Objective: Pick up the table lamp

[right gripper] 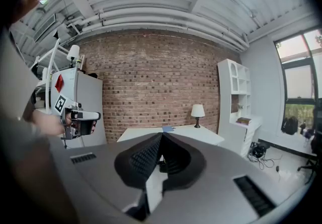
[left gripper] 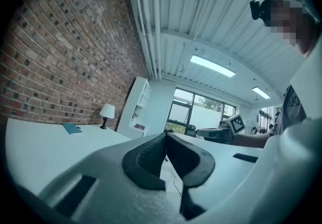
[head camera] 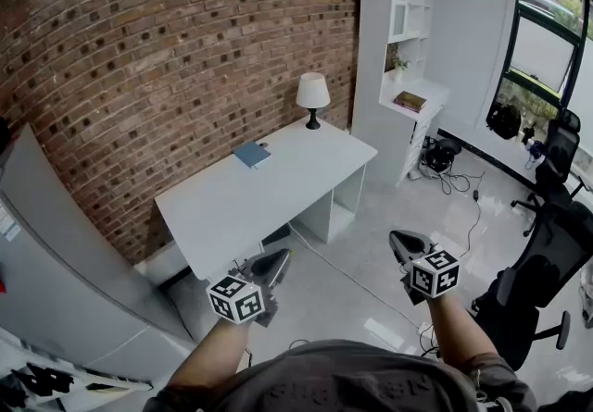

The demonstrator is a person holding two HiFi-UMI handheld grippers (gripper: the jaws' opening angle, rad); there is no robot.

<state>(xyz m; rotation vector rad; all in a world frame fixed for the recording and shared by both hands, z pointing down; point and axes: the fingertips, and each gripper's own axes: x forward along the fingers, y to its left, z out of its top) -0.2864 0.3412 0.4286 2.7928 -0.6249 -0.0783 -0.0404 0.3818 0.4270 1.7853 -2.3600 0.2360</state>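
Table lamp (head camera: 313,97) stood upright at the far right corner of the white desk (head camera: 278,193), close against the brick wall (head camera: 167,40). It had a pale shade on a dark stem and base. Just to its right rose the tall white shelf unit (head camera: 400,40), and to its left on the desktop, apart from it, lay 1 blue book (head camera: 251,155).

I had both grippers out in front of the person, over the pale floor and short of the desk, well apart from the lamp. From the head view, the left gripper (head camera: 278,259) sat near the desk's nearest corner, and the right gripper (head camera: 400,240) was off to the side, out over the open floor. Neither one touched anything.

In the left gripper view its 2 jaws were pressed together at the tips with nothing caught between them, and the lamp showed small and far off to the left of them. In the right gripper view the jaws were likewise closed tip to tip and empty, with the lamp beyond them and slightly right, across the desk.

A black office chair (head camera: 542,262) stood at the right edge of the room, near the window (head camera: 542,40).
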